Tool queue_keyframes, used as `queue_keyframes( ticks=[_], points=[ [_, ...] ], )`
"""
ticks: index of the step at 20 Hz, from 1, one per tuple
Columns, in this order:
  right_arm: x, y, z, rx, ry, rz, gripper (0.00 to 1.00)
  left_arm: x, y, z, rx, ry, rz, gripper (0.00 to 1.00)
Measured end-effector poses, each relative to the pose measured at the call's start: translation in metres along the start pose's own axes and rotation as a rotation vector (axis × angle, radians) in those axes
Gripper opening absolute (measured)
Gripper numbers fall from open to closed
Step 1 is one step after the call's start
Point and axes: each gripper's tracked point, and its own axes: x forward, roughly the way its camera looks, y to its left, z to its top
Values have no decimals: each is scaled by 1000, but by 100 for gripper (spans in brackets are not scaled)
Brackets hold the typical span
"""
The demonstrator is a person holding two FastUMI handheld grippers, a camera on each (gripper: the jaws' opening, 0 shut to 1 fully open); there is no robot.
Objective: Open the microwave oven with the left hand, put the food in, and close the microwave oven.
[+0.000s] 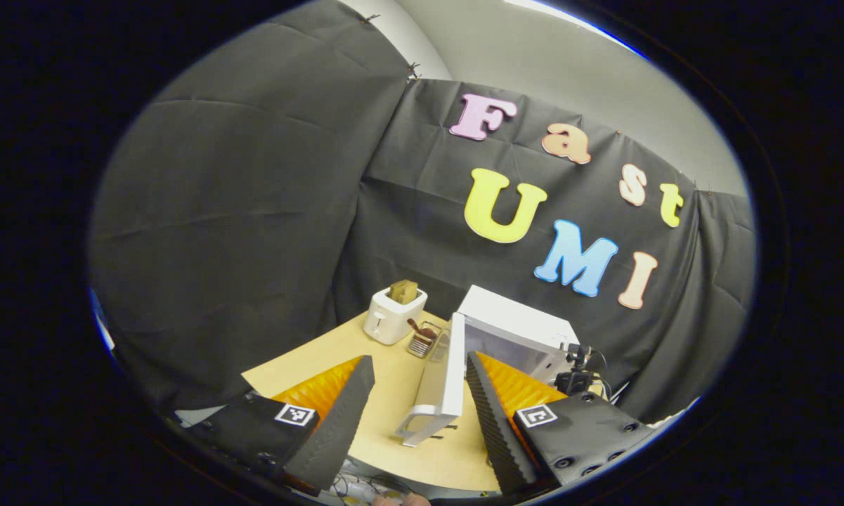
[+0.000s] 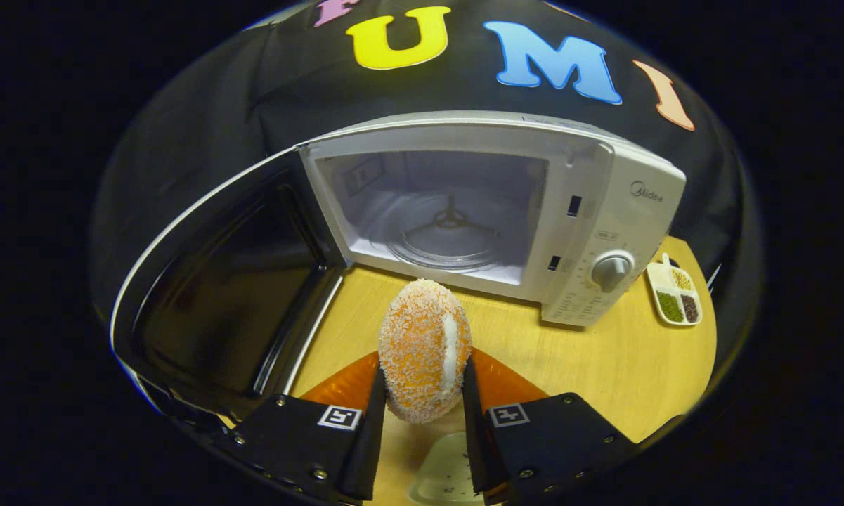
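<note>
In the left gripper view, the left hand-held gripper point(image 1: 414, 407) hangs spread and empty above the desk point(image 1: 386, 393). The microwave oven point(image 1: 516, 330) stands ahead of it and slightly to its right, and the opened door point(image 1: 441, 383) juts edge-on between the two fingers without touching either. A toaster point(image 1: 393, 315) with bread in its slot sits farther ahead to the left.

In the right gripper view, the right hand-held gripper point(image 2: 422, 400) pinches the food point(image 2: 425, 349), a sugared orange bun with a pale seam, both fingers pressed on its flanks. The microwave oven point(image 2: 492, 211) is straight ahead with its cavity exposed and the glass turntable point(image 2: 446, 235) bare; the door point(image 2: 225, 281) is swung wide to the left. A small sectioned dish point(image 2: 674, 295) lies far right on the desk.

The step in hand looks like carrying the bun in. Best to travel straight forward and slightly up to clear the cavity's lower lip, keep right of the door, and release over the turntable's middle. Meanwhile the left hand-held gripper should hold off the door.
</note>
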Motion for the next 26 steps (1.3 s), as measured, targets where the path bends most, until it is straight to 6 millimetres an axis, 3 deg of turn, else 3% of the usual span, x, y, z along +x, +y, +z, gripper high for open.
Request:
queue_keyframes(
  ticks=[1,2,3,5,7,10,11,14,18,23,24,25,26],
  points=[
    [12,9,6,63,-1,17,51,0,1,2,8,1,15,88],
    [22,13,13,118,-6,22,51,-2,4,1,13,6,33,88],
    [33,15,18,162,-8,17,51,-4,7,3,11,7,51,82],
    [54,19,31,262,-27,15,51,-5,9,7,3,2,78,82],
    [74,22,43,405,-40,37,51,-8,16,12,5,1,107,89],
    [110,18,61,594,-101,36,51,-10,24,5,4,26,151,84],
    [109,13,71,629,-129,15,54,-9,23,3,-2,35,159,88],
    [129,24,105,778,-249,34,51,-13,28,-1,8,52,180,88],
    [152,6,127,882,-370,-32,53,-16,34,-1,37,60,213,88],
    [173,-13,133,948,-443,-112,53,-24,49,-17,40,128,258,88],
    [176,-18,133,947,-457,-140,60,-26,52,-17,46,128,267,94],
    [181,-25,131,939,-469,-172,61,-28,53,-17,47,127,268,94],
    [181,-26,134,944,-479,-182,61,-28,53,-20,45,133,271,83]
  ],
)
